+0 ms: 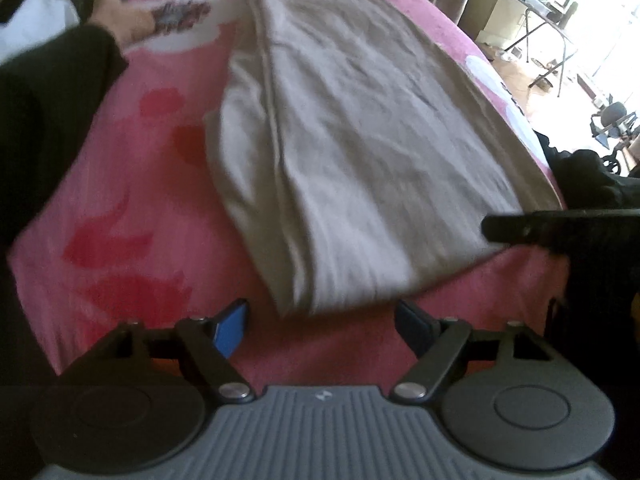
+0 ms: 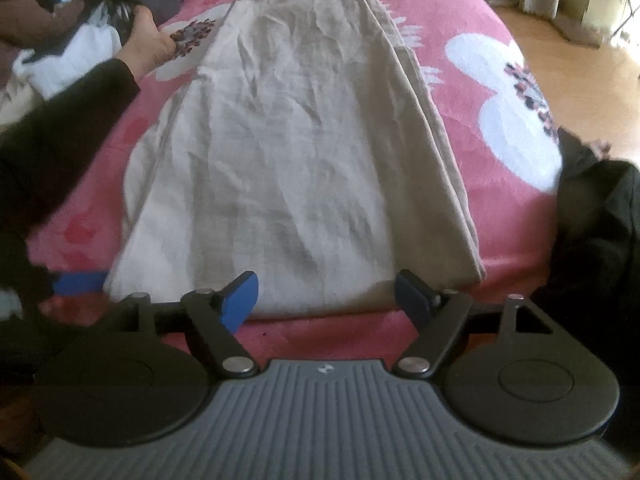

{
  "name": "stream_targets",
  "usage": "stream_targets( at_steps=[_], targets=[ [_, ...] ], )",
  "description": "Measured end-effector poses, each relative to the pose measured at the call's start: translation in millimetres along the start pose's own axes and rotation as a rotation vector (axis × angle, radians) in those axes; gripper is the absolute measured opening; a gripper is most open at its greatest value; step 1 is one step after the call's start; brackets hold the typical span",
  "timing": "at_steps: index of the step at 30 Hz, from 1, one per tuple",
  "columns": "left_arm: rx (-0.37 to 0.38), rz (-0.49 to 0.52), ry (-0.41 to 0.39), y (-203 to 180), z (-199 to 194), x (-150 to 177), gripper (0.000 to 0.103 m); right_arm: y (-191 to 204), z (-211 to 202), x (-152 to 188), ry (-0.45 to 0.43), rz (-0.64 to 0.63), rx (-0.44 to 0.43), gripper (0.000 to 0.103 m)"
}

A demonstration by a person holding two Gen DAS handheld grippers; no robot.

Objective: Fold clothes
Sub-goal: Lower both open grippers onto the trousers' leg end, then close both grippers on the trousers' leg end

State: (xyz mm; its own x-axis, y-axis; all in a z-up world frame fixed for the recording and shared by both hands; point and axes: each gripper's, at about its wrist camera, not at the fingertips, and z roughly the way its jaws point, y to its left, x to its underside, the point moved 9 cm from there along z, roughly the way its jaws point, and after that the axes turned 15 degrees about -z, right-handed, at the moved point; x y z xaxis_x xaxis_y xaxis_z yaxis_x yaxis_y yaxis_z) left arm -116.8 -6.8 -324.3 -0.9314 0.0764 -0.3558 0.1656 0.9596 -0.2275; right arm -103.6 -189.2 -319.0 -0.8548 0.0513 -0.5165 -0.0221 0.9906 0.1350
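Observation:
A beige garment (image 1: 352,152) (image 2: 296,168), folded lengthwise, lies flat on a pink flowered blanket (image 1: 120,208) (image 2: 460,120). My left gripper (image 1: 324,324) is open just short of the garment's near left corner, nothing between its blue pads. My right gripper (image 2: 326,298) is open over the near hem, with the cloth's edge lying between its fingers and the pads apart from it. In the left wrist view one right-gripper finger (image 1: 528,228) reaches over the hem's right corner. In the right wrist view a blue left-gripper pad (image 2: 78,282) sits by the hem's left corner.
A person's dark-clad leg and bare foot (image 1: 116,20) (image 2: 152,44) lie on the blanket left of the garment. A pile of white and dark clothes (image 2: 80,44) sits at the back left. A dark garment (image 2: 600,220) lies at the right edge, beside wooden floor (image 2: 560,48).

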Motion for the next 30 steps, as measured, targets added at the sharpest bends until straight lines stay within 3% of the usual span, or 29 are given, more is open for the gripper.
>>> stream_targets(
  at_steps=[4, 9, 21, 26, 30],
  targets=[
    [0.062, -0.075, 0.037, 13, -2, -1, 0.074, -13, -13, -3, -0.017, 0.071, -0.085, 0.077],
    [0.122, -0.151, 0.073, 22, 3, -6, 0.073, -59, -26, -16, -0.048, 0.145, -0.092, 0.077],
    [0.252, -0.224, 0.104, 25, 12, -20, 0.067, -121, 27, -43, 0.024, 0.435, -0.334, 0.075],
    [0.257, -0.223, 0.118, 14, 23, -30, 0.050, -122, 37, -42, 0.073, 0.475, -0.408, 0.076],
    [0.295, -0.225, 0.193, 7, 29, -26, 0.038, -109, 33, -29, 0.165, 0.457, -0.461, 0.074]
  ],
)
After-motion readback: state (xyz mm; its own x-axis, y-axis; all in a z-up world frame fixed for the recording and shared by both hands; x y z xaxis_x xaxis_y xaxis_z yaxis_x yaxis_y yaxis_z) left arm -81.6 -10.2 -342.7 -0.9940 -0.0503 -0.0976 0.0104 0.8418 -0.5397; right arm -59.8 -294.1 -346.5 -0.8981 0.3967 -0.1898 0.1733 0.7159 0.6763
